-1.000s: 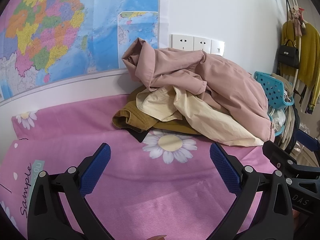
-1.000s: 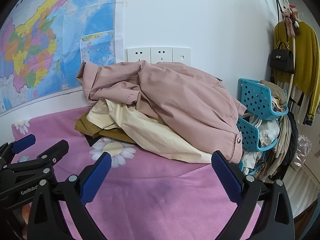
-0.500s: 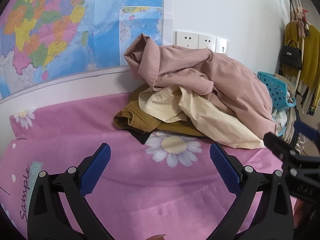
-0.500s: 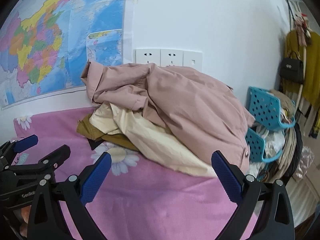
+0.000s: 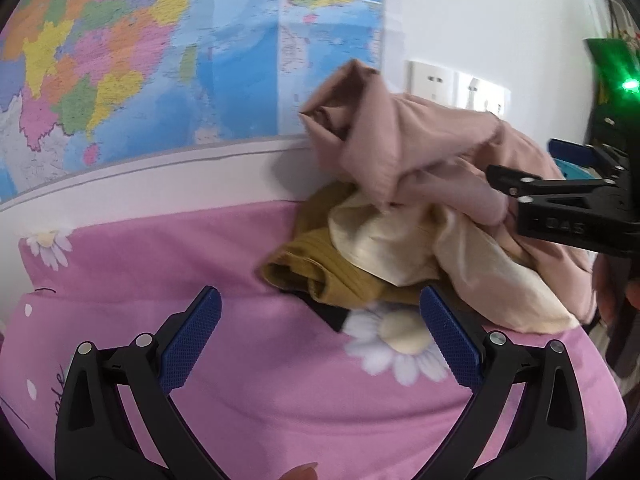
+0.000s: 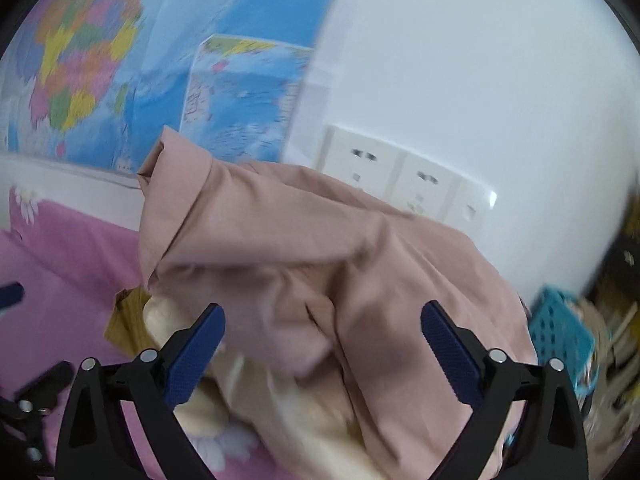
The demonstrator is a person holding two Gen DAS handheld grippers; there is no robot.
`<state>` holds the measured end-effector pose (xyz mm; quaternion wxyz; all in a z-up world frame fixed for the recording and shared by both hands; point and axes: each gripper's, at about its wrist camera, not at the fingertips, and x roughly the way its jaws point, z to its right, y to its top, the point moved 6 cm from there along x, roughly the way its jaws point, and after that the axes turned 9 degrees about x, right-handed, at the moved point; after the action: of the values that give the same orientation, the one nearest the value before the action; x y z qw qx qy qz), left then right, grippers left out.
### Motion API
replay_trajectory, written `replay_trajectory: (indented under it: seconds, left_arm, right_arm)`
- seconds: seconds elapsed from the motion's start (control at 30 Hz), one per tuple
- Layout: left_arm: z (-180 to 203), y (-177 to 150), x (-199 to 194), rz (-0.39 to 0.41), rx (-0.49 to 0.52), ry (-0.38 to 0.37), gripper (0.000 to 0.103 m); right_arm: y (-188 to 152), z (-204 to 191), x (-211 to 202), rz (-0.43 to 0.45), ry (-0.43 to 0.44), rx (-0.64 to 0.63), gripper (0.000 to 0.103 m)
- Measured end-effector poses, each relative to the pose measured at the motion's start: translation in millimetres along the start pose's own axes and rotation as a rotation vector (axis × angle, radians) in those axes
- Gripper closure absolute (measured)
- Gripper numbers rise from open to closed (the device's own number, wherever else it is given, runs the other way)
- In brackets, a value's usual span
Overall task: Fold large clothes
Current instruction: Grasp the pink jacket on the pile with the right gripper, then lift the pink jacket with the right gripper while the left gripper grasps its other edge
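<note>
A heap of clothes lies on the pink daisy bedsheet against the wall. On top is a dusty-pink jacket, over a cream garment and a mustard one. My right gripper is open, its blue pads on either side of the pink jacket's lower folds, with cloth between them. In the left wrist view that right gripper reaches into the pile from the right. Lower down and short of the heap, my left gripper hangs open over the sheet, nothing between its pads.
A coloured wall map and white sockets are behind the pile. A blue plastic basket with clutter stands to the right of the bed. A fingertip shows at the bottom edge.
Both grippers have moved forward toward the pile. The right one has closed in fast, now straddling the pink jacket; the view is motion-blurred. Both stay open.
</note>
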<state>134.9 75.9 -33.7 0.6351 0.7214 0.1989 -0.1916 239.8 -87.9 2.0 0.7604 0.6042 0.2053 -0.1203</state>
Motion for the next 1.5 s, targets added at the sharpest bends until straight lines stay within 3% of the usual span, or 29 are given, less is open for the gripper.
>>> replay_trajectory:
  seconds: [0.27, 0.3, 0.33, 0.37, 0.4, 0.43, 0.57, 0.8, 0.9, 0.97, 1.0, 1.03, 1.07, 1.13, 1.2, 1.27, 1.37, 1.4, 1.43, 1.5]
  left_arm:
    - [-28.2, 1.1, 16.1, -0.009, -0.01, 0.041, 0.005]
    - [-29.7, 0.8, 17.9, -0.011, -0.011, 0.042, 0.005]
    - [-32.1, 0.7, 20.1, -0.014, -0.01, 0.046, 0.005]
    - [-35.3, 0.8, 22.7, -0.016, -0.007, 0.051, 0.005]
    - [-37.6, 1.2, 24.3, -0.016, -0.006, 0.053, 0.005]
    - [-40.4, 2.1, 26.3, -0.016, -0.003, 0.055, 0.005]
    - [-51.0, 8.8, 31.3, 0.009, 0.02, 0.073, 0.005]
    - [-46.7, 36.9, 39.8, 0.086, 0.062, 0.026, 0.005]
    - [-32.5, 51.7, 44.3, 0.125, 0.096, -0.02, 0.005]
    - [-21.0, 60.7, 50.8, 0.14, 0.123, -0.035, 0.005]
    - [-16.1, 63.2, 54.7, 0.14, 0.131, -0.046, 0.005]
    - [-11.4, 65.7, 59.2, 0.137, 0.139, -0.055, 0.005]
    - [-8.8, 68.4, 61.5, 0.135, 0.147, -0.054, 0.005]
    - [-3.1, 71.2, 69.9, 0.129, 0.161, -0.052, 0.005]
    - [-0.4, 71.6, 75.2, 0.115, 0.157, -0.059, 0.005]
    - [-3.3, 71.1, 80.0, 0.105, 0.141, -0.064, 0.005]
    - [-8.9, 69.9, 83.1, 0.094, 0.126, -0.061, 0.005]
    - [-10.1, 70.5, 85.3, 0.093, 0.121, -0.061, 0.005]
    - [-10.6, 69.6, 85.1, 0.092, 0.117, -0.059, 0.005]
    - [-12.3, 68.3, 84.3, 0.089, 0.11, -0.059, 0.005]
  right_arm:
    - [21.4, -34.3, 57.1, 0.007, -0.096, -0.207, 0.016]
    - [22.2, -36.2, 62.3, 0.003, -0.115, -0.234, 0.027]
    - [23.6, -36.7, 65.0, -0.006, -0.117, -0.241, 0.05]
    - [25.5, -35.5, 66.4, -0.019, -0.104, -0.231, 0.064]
    - [29.4, -30.2, 66.4, -0.039, -0.078, -0.197, 0.087]
    - [33.0, -26.2, 64.0, -0.038, -0.06, -0.175, 0.092]
    - [55.5, 2.6, 26.1, 0.04, 0.044, -0.036, 0.1]
    - [79.5, 75.2, -52.4, 0.185, 0.17, 0.222, 0.101]
    - [74.3, 92.8, -47.6, 0.112, 0.251, 0.297, 0.1]
    - [61.4, 86.8, -40.7, 0.059, 0.241, 0.248, 0.095]
    - [49.0, 80.0, -34.9, 0.03, 0.197, 0.186, 0.084]
    - [41.0, 76.9, -32.5, 0.015, 0.184, 0.163, 0.066]
    - [33.1, 72.1, -32.1, 0.007, 0.187, 0.149, 0.056]
    - [16.8, 64.6, -39.1, 0.031, 0.181, 0.131, 0.02]
    - [0.2, 53.2, -49.5, 0.062, 0.175, 0.085, 0.005]
    - [-15.1, 39.0, -51.2, 0.065, 0.198, 0.021, 0.005]
    - [-39.7, 14.6, -29.6, 0.016, 0.136, -0.136, 0.006]
    - [-48.6, 6.4, -14.8, -0.006, 0.086, -0.194, 0.008]
    - [-53.1, 3.3, -4.7, -0.023, 0.07, -0.205, 0.04]
    - [-61.1, 5.3, 23.9, -0.166, 0.129, -0.128, 0.099]
